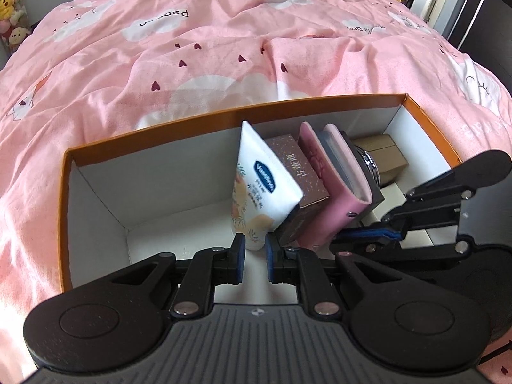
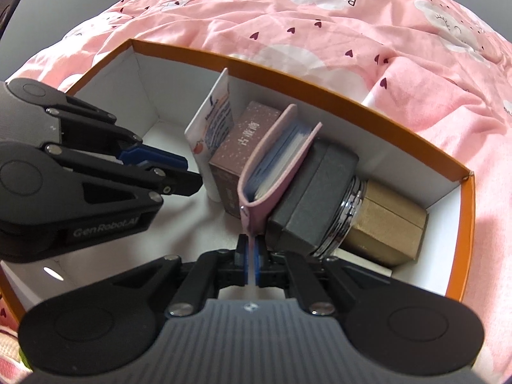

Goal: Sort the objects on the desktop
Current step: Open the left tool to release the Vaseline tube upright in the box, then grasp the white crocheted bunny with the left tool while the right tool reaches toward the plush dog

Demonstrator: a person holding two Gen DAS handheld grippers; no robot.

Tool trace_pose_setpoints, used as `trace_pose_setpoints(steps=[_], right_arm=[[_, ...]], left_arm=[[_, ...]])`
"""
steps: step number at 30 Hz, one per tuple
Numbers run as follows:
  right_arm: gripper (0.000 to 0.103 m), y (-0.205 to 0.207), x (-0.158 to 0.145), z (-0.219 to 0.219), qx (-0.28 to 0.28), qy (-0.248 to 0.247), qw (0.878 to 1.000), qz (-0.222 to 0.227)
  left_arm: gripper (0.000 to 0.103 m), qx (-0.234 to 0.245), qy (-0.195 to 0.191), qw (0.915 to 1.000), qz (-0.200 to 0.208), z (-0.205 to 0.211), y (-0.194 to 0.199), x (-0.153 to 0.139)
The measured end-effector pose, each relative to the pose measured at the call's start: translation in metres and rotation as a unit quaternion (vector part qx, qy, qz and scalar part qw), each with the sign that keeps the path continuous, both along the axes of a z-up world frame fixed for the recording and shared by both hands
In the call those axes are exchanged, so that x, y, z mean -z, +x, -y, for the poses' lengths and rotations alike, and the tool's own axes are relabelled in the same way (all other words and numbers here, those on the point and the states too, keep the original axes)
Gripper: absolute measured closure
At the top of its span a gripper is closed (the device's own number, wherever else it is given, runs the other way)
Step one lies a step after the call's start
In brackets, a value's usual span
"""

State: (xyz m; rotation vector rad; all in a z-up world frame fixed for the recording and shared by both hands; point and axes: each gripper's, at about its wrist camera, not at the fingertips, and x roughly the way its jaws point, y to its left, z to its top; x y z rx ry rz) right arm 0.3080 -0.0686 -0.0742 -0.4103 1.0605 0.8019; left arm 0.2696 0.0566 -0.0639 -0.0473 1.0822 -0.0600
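Observation:
An orange-rimmed white box (image 1: 153, 131) (image 2: 320, 86) lies on a pink bedspread. Leaning in a row inside are a white Vaseline tube (image 1: 259, 185) (image 2: 211, 124), a brown carton (image 1: 304, 172) (image 2: 243, 137), a pink notebook (image 1: 336, 192) (image 2: 272, 160), a dark grey box (image 2: 320, 192), a metal-rimmed jar (image 2: 352, 204) and a kraft box (image 2: 390, 224). My left gripper (image 1: 255, 249) is open, its pads on either side of the tube's lower end, which stands just ahead of them. My right gripper (image 2: 251, 256) is shut on the notebook's pink cover flap.
The pink bedspread (image 1: 224, 48) surrounds the box on all sides. The left half of the box holds nothing but its white floor (image 1: 179, 224). Plush toys (image 1: 12, 9) sit at the far left. Dark furniture (image 1: 473, 6) stands at the far right.

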Motion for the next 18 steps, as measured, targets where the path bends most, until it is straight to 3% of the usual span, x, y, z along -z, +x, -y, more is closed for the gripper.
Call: trace_pose_setpoints(steps=[9, 12, 14, 18], right_arm=[[0.096, -0.011, -0.015, 0.010, 0.016, 0.016, 1.000, 0.012], [0.089, -0.022, -0.030, 0.020, 0.029, 0.038, 0.998, 0.031], [0.079, -0.033, -0.041, 0.029, 0.038, 0.057, 0.997, 0.044], [0.075, -0.059, -0.064, 0.048, 0.059, 0.098, 0.991, 0.065]], left_arm=[[0.089, 0.004, -0.003, 0.9998, 0.018, 0.000, -0.016, -0.017], [0.089, 0.007, 0.000, 0.9988, 0.048, 0.002, -0.035, -0.035], [0.089, 0.009, -0.003, 0.9978, 0.066, 0.005, -0.051, -0.048], [0.088, 0.007, -0.017, 0.9948, 0.100, 0.008, -0.085, -0.074]])
